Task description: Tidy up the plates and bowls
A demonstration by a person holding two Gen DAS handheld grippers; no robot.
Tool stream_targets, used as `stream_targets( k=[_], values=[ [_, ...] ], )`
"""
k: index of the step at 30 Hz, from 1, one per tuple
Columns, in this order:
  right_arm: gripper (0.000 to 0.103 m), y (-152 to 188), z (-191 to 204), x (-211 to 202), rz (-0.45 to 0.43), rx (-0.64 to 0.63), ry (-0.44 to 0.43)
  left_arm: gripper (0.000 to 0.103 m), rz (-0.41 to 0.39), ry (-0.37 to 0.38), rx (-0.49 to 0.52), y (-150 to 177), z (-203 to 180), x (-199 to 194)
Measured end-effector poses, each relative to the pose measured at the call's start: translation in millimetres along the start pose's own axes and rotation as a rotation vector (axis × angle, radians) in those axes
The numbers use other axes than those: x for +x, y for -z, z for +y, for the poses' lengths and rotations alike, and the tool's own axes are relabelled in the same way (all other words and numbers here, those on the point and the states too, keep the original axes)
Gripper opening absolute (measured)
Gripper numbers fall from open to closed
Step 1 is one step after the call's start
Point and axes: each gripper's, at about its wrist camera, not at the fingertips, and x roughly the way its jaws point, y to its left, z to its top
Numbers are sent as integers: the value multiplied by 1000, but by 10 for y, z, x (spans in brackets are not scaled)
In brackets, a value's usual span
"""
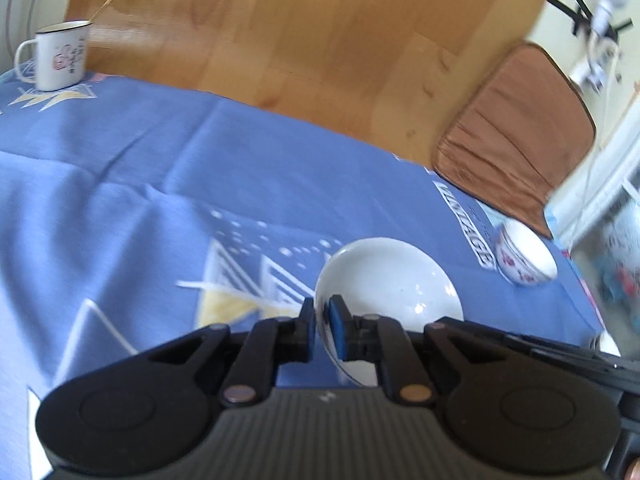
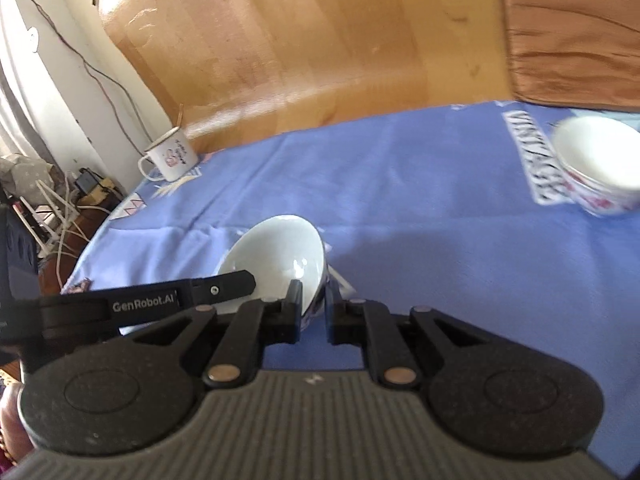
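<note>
White bowl [image 1: 388, 280] hangs pinched at its rim by both left tongs [image 1: 322, 324] and right tongs [image 2: 314, 304], mid-carry above the blue-clothed worktop [image 1: 120, 184]; next, nest it into the patterned bowl [image 2: 596, 164] far right.

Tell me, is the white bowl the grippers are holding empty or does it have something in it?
Empty. The white bowl shows only a bare glossy inside with light glints in both wrist views, no food or liquid.

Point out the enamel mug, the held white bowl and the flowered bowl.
mug [image 1: 62, 56]: left wrist view, on its printed side.
white bowl [image 1: 384, 276]: left wrist view, on its inner wall.
flowered bowl [image 2: 596, 152]: right wrist view, on its white inside.
</note>
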Motion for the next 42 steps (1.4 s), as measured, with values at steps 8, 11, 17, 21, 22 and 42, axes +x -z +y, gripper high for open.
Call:
stream_targets(
  k=[8,11,17,21,22,42],
  values=[
    [21,127,-130,-183,-59,35,-12,23,-21,-53,73,3,-222,-26],
    [27,129,-124,-199,-78,27,-14,25,-36,-63,68,-38,-190,-77],
    [34,161,-172,-217,-91,33,-22,27,-15,-62,94,-53,-229,-6],
    [29,172,-206,-135,-66,54,-36,14,31,-34,96,17,-249,143],
    [24,181,-219,-112,-58,62,-42,13,24,-39,99,31,-265,143],
    [19,-194,-1305,-802,-423,156,314,19,88,176,298,-610,-1949,1218]
  ],
)
